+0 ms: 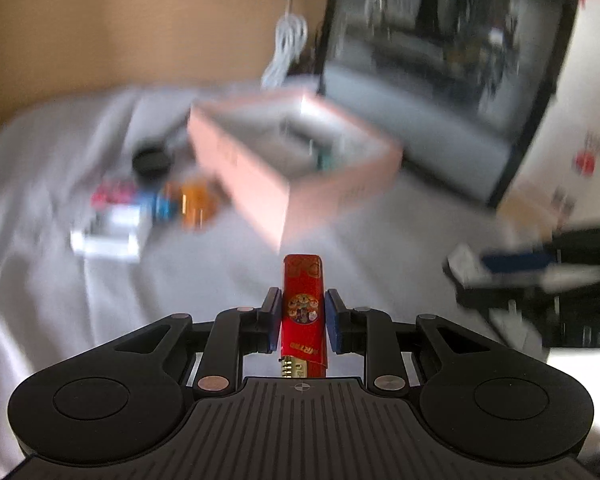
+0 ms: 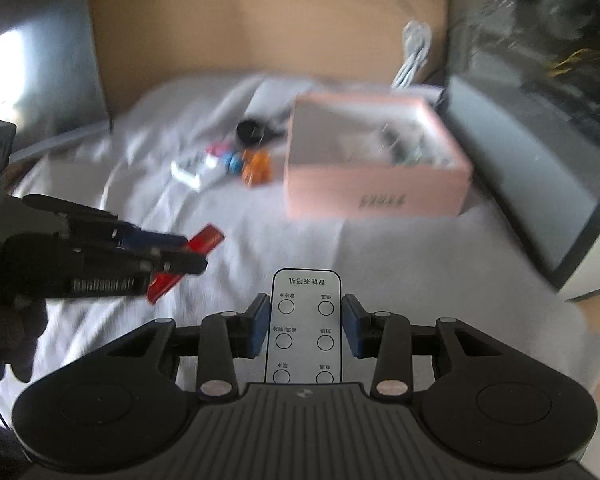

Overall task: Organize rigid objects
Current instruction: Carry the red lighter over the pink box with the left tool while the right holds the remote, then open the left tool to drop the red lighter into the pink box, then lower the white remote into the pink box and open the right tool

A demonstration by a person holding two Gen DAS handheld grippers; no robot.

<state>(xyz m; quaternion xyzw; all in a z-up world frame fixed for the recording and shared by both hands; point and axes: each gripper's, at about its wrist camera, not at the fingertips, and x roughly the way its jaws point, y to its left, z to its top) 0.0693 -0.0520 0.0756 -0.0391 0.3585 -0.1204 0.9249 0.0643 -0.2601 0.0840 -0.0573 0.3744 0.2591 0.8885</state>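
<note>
Lighter, red and slim with a printed picture on its face, is sitting clamped between the narrow-set jaws of the left gripper, held at about mid-length with its metal head end toward the camera and its base sticking out ahead. In the right wrist view the same lighter is showing as a red bar slanting through the left gripper, clear of the grey cloth below. It looks light, stiff and glossy, so I am judging it likely to pivot or slide in the pads if tilted sharply; a mid-body grip across the flat faces, as now, seems the safest.

The right gripper is holding a white remote control flat between moderately spread jaws, pads pressing its long edges near mid-length. It too looks light and rigid, thin enough to slip if the squeeze loosens.

Ahead on the cloth the pink box is standing open with some small items already inside, too blurred to name. Beside it are lying an orange item, a blue one, a black round piece and a white packet. Both carried things look bound for the box, and lowering them in before letting go would save them from bouncing.
</note>
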